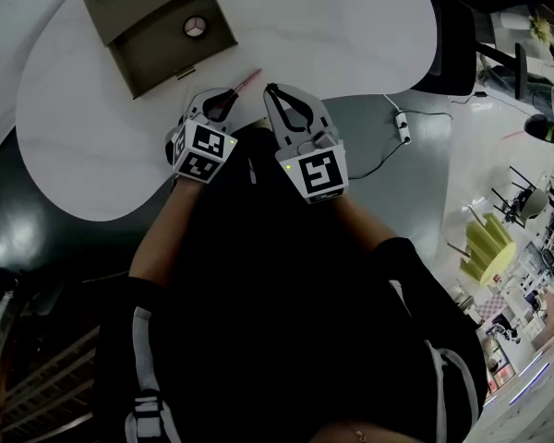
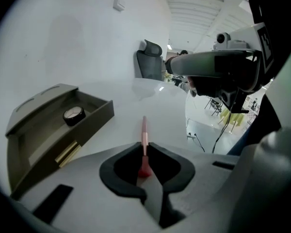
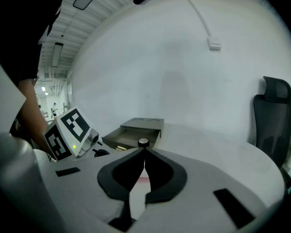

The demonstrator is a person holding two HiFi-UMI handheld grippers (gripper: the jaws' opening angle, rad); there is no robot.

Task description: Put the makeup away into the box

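Makeup stick [image 2: 144, 130], pink, pinched in left gripper [image 2: 145, 148] near table [image 1: 83, 146] edge: pick-up step. Right gripper [image 3: 144, 155] closed, empty. Next, prob.: lift & carry far-left into box [image 2: 94, 116].

I see bare white table [image 1: 351, 35] from centre frame up to the open drawer box [image 1: 157, 58] at upper left, whose near wall stands in the way. Inside, a round compact [image 1: 195, 27] fills the right end; the left floor is free.
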